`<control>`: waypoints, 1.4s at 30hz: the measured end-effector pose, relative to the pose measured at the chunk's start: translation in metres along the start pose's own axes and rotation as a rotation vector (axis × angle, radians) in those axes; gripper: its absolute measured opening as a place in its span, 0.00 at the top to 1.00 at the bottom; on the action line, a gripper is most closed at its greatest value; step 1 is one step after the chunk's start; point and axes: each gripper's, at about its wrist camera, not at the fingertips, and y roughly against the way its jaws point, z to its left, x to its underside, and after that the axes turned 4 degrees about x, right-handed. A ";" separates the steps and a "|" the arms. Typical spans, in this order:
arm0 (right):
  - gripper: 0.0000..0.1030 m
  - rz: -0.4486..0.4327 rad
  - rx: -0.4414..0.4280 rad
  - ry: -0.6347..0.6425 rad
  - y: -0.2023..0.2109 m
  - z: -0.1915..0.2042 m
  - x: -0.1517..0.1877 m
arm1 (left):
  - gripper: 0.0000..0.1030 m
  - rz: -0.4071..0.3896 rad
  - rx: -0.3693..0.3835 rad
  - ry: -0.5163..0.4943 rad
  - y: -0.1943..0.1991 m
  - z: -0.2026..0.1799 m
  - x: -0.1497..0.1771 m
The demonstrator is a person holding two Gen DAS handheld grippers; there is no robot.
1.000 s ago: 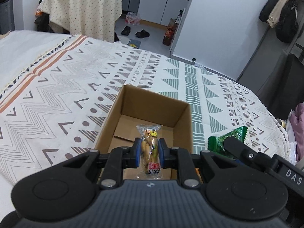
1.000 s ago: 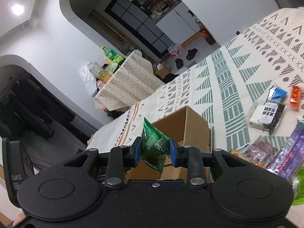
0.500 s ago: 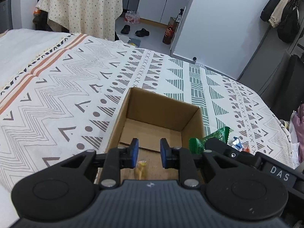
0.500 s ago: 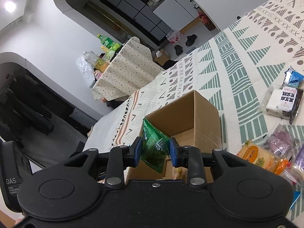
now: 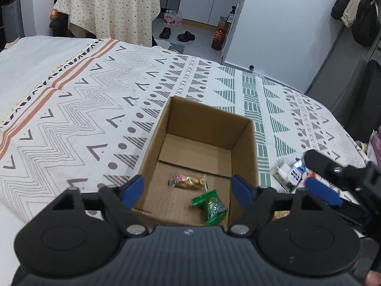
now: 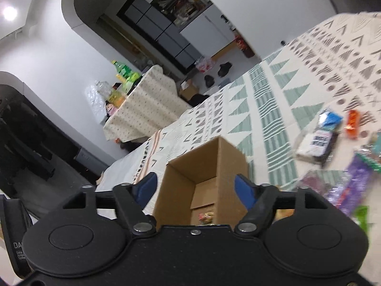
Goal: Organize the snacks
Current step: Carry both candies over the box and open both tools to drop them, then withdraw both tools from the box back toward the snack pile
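Observation:
An open cardboard box [image 5: 245, 147] stands on the patterned bedspread [image 5: 83, 109]. Inside it lie a clear packet of yellow snacks [image 5: 188, 181] and a green snack bag [image 5: 212, 206]. My left gripper [image 5: 188, 190] is open and empty, above the box's near edge. My right gripper [image 6: 195, 190] is open and empty, above the same box [image 6: 228, 157]; it also shows at the right of the left wrist view [image 5: 333, 178]. The yellow packet shows in the box in the right wrist view [image 6: 206, 217].
Several loose snacks lie on the bedspread right of the box: a black-and-white packet [image 6: 316, 145], a blue one [image 6: 331, 119], an orange one [image 6: 353, 124], purple ones [image 6: 354, 181]. A covered table [image 5: 112, 12] with bottles stands beyond the bed.
Both grippers have opened. The yellow packet dropped from the left gripper and the green bag from the right gripper; both now lie in the box.

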 end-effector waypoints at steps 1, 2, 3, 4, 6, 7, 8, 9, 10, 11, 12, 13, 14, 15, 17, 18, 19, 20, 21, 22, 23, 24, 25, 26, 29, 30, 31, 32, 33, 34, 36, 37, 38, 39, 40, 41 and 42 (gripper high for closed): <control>0.25 -0.004 0.010 0.005 0.005 -0.002 0.000 | 0.18 0.004 -0.006 -0.003 0.001 -0.002 0.002; 0.23 -0.007 0.021 0.007 0.010 -0.004 0.000 | 0.18 0.004 -0.005 -0.006 0.003 -0.004 0.004; 0.21 -0.010 0.036 0.008 0.015 -0.007 -0.001 | 0.18 0.003 0.000 -0.010 0.005 -0.006 0.006; 0.20 -0.010 0.050 0.011 0.019 -0.009 -0.001 | 0.18 0.001 0.003 -0.015 0.006 -0.008 0.007; 0.15 -0.011 0.084 0.027 0.028 -0.010 -0.004 | 0.17 -0.007 0.005 -0.026 0.012 -0.014 0.010; 0.13 -0.011 0.102 0.043 0.033 -0.010 -0.005 | 0.16 -0.010 0.007 -0.030 0.014 -0.016 0.012; 0.09 -0.013 0.111 0.059 0.037 -0.010 -0.006 | 0.13 -0.014 0.012 -0.032 0.017 -0.019 0.013; 0.07 -0.023 0.119 0.071 0.043 -0.010 -0.006 | 0.10 -0.017 0.017 -0.033 0.019 -0.022 0.014; 0.06 -0.031 0.121 0.074 0.047 -0.011 -0.006 | 0.09 -0.020 0.021 -0.034 0.022 -0.025 0.015; 0.05 -0.038 0.121 0.074 0.054 -0.014 -0.006 | 0.05 -0.025 0.026 -0.037 0.024 -0.028 0.017; 0.04 -0.042 0.119 0.071 0.060 -0.017 -0.006 | 0.02 -0.028 0.030 -0.039 0.027 -0.032 0.018; 0.04 -0.046 0.120 0.067 0.066 -0.020 -0.005 | 0.00 -0.027 0.035 -0.040 0.029 -0.035 0.020; 0.03 -0.050 0.123 0.066 0.071 -0.023 -0.003 | 0.00 -0.027 0.042 -0.041 0.030 -0.038 0.022; 0.01 -0.052 0.131 0.067 0.077 -0.026 -0.002 | 0.00 -0.025 0.048 -0.045 0.031 -0.041 0.024; 0.00 -0.057 0.150 0.069 0.085 -0.031 0.000 | 0.00 -0.022 0.063 -0.053 0.034 -0.047 0.027; 0.00 -0.060 0.161 0.071 0.089 -0.034 0.000 | 0.00 -0.021 0.073 -0.058 0.036 -0.050 0.029; 0.00 -0.065 0.173 0.074 0.092 -0.036 0.000 | 0.00 -0.017 0.083 -0.063 0.036 -0.053 0.031; 0.00 -0.067 0.181 0.076 0.095 -0.037 0.000 | 0.00 -0.011 0.094 -0.070 0.037 -0.056 0.033; 0.00 -0.069 0.186 0.077 0.097 -0.039 0.000 | 0.00 -0.008 0.107 -0.075 0.038 -0.060 0.036; 0.00 -0.071 0.188 0.077 0.100 -0.040 0.001 | 0.00 -0.007 0.118 -0.080 0.039 -0.063 0.038; 0.00 -0.072 0.190 0.077 0.103 -0.042 0.001 | 0.00 -0.008 0.126 -0.086 0.041 -0.067 0.041; 0.00 -0.072 0.191 0.078 0.105 -0.043 0.001 | 0.00 -0.009 0.132 -0.089 0.042 -0.070 0.043; 0.00 -0.073 0.194 0.080 0.109 -0.045 0.002 | 0.00 -0.010 0.137 -0.091 0.043 -0.073 0.045; 0.00 -0.074 0.199 0.085 0.111 -0.046 0.003 | 0.00 -0.010 0.145 -0.091 0.044 -0.075 0.047; 0.00 -0.087 0.235 0.105 0.122 -0.051 0.005 | 0.00 -0.005 0.162 -0.099 0.046 -0.084 0.052; 0.00 -0.092 0.243 0.100 0.126 -0.054 0.006 | 0.00 -0.003 0.166 -0.103 0.046 -0.087 0.054; 0.00 -0.095 0.243 0.089 0.129 -0.056 0.006 | 0.00 -0.002 0.168 -0.107 0.047 -0.090 0.056; 0.00 -0.097 0.240 0.079 0.131 -0.059 0.006 | 0.00 -0.001 0.169 -0.111 0.047 -0.093 0.057; 0.00 -0.103 0.237 0.070 0.133 -0.061 0.006 | 0.00 0.002 0.171 -0.116 0.047 -0.096 0.059; 0.00 -0.111 0.237 0.063 0.135 -0.062 0.006 | 0.00 0.006 0.173 -0.123 0.047 -0.100 0.061; 0.00 -0.120 0.247 0.050 0.136 -0.066 0.006 | 0.00 0.012 0.172 -0.136 0.047 -0.106 0.065; 0.00 -0.126 0.258 0.041 0.137 -0.069 0.006 | 0.00 0.010 0.172 -0.140 0.046 -0.108 0.067; 0.00 -0.132 0.268 0.024 0.137 -0.072 0.006 | 0.00 0.010 0.171 -0.142 0.046 -0.110 0.069; 0.00 -0.134 0.274 0.004 0.138 -0.076 0.006 | 0.00 0.013 0.169 -0.143 0.045 -0.112 0.070; 0.00 -0.133 0.280 -0.013 0.137 -0.080 0.006 | 0.00 0.016 0.167 -0.144 0.044 -0.114 0.071; 0.00 -0.130 0.289 -0.026 0.136 -0.083 0.006 | 0.00 0.020 0.163 -0.147 0.043 -0.116 0.073; 0.00 -0.127 0.299 -0.039 0.135 -0.085 0.006 | 0.00 0.027 0.158 -0.153 0.042 -0.119 0.075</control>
